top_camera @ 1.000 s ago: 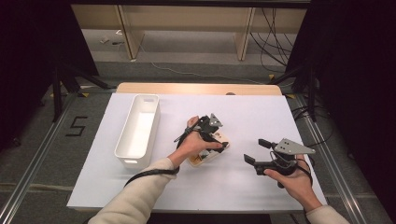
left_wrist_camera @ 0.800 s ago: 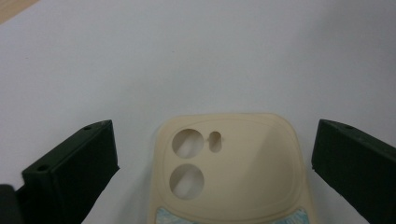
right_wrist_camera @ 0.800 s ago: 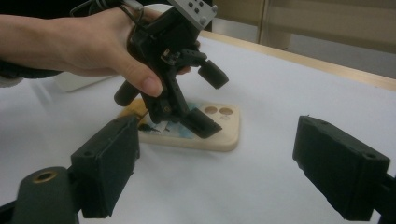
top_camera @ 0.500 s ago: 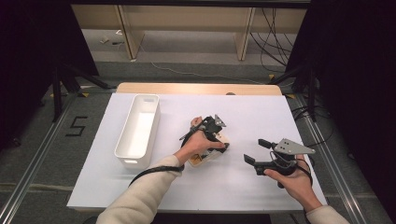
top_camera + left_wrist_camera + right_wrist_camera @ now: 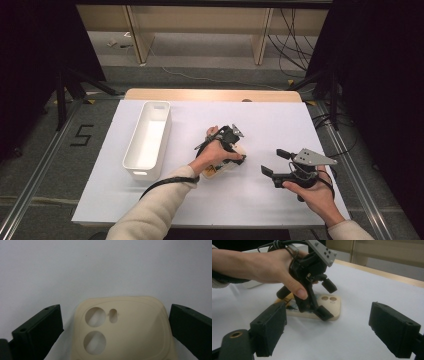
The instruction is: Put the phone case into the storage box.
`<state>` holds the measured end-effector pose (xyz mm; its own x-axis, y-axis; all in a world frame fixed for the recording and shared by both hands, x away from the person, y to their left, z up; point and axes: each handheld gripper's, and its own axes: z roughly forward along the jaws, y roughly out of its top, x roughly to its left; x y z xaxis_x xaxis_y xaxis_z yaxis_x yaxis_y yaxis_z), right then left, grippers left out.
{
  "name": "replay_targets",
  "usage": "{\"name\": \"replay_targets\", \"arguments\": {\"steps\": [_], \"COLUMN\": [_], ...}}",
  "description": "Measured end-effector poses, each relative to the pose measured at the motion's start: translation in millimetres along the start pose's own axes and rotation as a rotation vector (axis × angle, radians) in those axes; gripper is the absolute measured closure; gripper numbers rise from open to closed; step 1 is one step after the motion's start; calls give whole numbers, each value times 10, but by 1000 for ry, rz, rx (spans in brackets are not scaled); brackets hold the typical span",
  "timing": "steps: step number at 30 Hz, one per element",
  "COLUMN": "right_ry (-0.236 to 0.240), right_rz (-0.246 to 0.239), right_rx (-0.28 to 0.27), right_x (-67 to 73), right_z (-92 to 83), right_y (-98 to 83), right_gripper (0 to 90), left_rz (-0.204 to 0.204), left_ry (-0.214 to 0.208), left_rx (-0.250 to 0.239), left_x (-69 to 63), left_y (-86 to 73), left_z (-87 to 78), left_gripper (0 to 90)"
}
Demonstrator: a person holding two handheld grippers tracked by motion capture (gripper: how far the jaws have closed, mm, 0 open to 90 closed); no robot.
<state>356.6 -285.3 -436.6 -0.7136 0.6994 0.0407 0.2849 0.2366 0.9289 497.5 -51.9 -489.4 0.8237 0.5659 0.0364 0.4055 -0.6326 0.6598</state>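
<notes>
While left gripper (image 5: 112, 332) stands wide astride phone case (image 5: 122, 327), jaws best centred, then closed gently; right gripper (image 5: 281, 162) held open, apart.

— What sits left of centre in the high view?
— A long white bin (image 5: 148, 140), open at the top, lying on the white surface (image 5: 280, 120).
— And beyond that?
— A strip of wooden tabletop (image 5: 200, 94) along the far edge, then grey floor (image 5: 210, 55), with black cables (image 5: 292, 35) at upper right and a "5" marking (image 5: 81, 135) at the left.
</notes>
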Motion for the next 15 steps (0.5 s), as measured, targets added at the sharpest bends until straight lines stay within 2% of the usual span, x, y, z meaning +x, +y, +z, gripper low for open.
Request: {"name": "replay_targets", "arguments": {"steps": [4, 15], "right_ry": [2, 2], "right_rz": [0, -1], "right_rx": [0, 3], "right_x": [-1, 0], "right_z": [0, 3], "right_y": [0, -2], "right_gripper": [156, 156], "left_rz": [2, -15], "left_ry": [0, -36], "left_rx": [11, 19], "left_x": [9, 55], "left_y": [6, 20], "left_z": [11, 44], "left_gripper": [0, 0]}}
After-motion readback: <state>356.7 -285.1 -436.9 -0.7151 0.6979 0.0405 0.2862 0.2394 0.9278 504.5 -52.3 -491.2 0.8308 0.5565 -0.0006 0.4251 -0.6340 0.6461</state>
